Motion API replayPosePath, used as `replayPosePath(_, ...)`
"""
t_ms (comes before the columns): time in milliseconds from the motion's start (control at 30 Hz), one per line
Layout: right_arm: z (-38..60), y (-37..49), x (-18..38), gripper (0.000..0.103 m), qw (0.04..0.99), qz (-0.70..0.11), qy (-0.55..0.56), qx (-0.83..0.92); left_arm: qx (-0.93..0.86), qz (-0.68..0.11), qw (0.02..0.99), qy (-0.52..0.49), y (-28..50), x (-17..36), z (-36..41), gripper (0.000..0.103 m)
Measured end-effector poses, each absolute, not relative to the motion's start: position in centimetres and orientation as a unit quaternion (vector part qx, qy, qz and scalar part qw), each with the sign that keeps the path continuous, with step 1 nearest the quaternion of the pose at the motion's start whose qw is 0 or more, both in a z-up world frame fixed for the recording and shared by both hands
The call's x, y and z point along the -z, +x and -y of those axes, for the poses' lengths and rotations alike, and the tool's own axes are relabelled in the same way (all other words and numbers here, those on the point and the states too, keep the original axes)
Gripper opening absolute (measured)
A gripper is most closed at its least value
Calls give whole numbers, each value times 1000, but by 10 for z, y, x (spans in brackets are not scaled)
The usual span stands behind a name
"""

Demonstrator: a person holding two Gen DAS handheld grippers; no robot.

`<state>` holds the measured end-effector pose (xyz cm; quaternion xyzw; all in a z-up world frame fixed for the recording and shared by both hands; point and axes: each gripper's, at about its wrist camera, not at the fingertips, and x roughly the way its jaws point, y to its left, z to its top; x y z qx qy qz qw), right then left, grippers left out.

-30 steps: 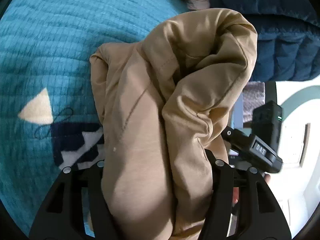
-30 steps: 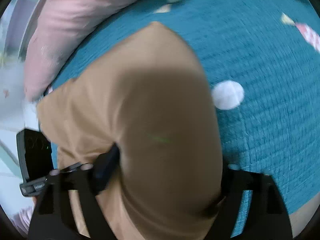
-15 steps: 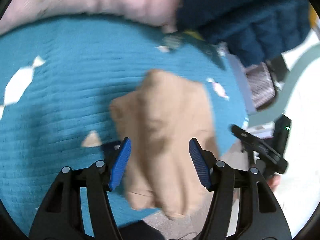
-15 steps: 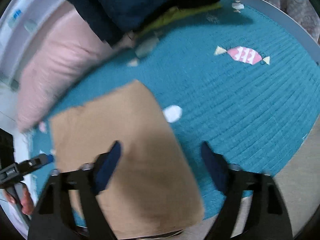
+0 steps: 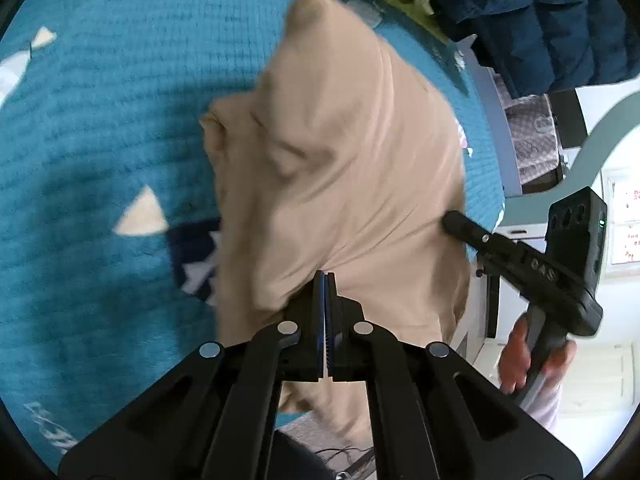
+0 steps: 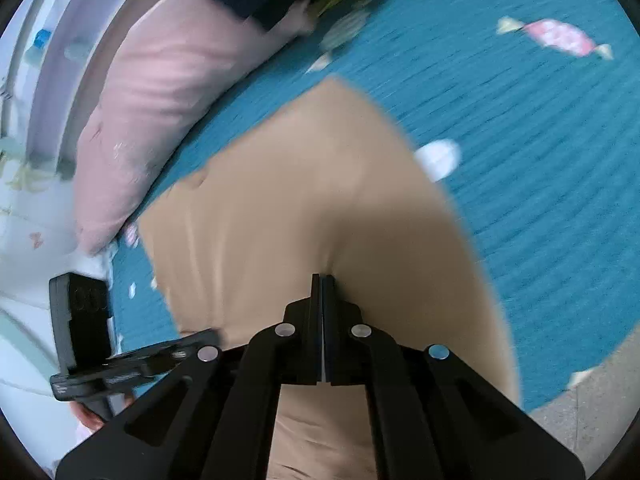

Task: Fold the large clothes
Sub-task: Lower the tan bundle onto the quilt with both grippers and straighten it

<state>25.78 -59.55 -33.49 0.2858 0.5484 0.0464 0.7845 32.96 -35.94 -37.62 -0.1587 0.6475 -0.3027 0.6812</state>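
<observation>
Fabric of the tan garment (image 5: 340, 184) is pinched in both the left gripper (image 5: 325, 280) and the right gripper (image 6: 322, 282); the pink pillow (image 6: 160, 92) lies at ten o'clock.

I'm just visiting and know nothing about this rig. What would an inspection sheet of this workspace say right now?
Surface: teal quilted bedspread with candy prints.
Job's things: tan garment, rumpled in the left view, smoother in the right view, lying on the bedspread.
Clutter: pink pillow; dark blue puffer jacket; yellow-green cloth beneath the jacket.
Grippers: left tongs shut, pinching a tan fold; right tongs shut on the tan fabric.
Cables: thin dark cord on the floor by the bed, blurred.
Surroundings: grey floor; white furniture beside the bed.
</observation>
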Motion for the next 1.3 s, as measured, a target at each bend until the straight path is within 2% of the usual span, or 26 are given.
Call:
replayPosePath(100,608,254,315,2,803,-542,247,7,313,-626,700,-140,340,349,358,3)
replayPosePath(333,581,298,279,2,825,-507,246,-49,367,-568,725,-128,360,295,387,3)
replayPosePath(500,546,343,294,2,815,-527,229,-73,351,-568,734,-123,386,311,405,3)
replayPosePath(667,534,360,332,0,808,-557,188,-45,307,-605,720,-142,415,363,385,2)
replayPosePath(733,543,359,345,0,800,-558,216,-36,301,-611,719,-139,420,381,378,2)
replayPosePath(800,552,356,346,0,796,-554,241,-29,304,-613,718,-129,419,386,378,2)
replayPosePath(933,562,347,326,0,815,-546,192,16,294,-610,730,-95,420,386,386,2)
replayPosePath(1033,579,347,341,0,801,-559,212,33,289,-621,722,-94,427,400,390,2)
replayPosePath(1133,582,343,353,0,794,-565,224,37,291,-624,722,-64,426,393,395,2)
replayPosePath(1200,580,334,336,0,794,-558,236,35,289,-612,736,-24,417,368,395,2)
replayPosePath(1300,570,309,299,1,814,-540,216,12,300,-598,742,-26,400,339,388,2)
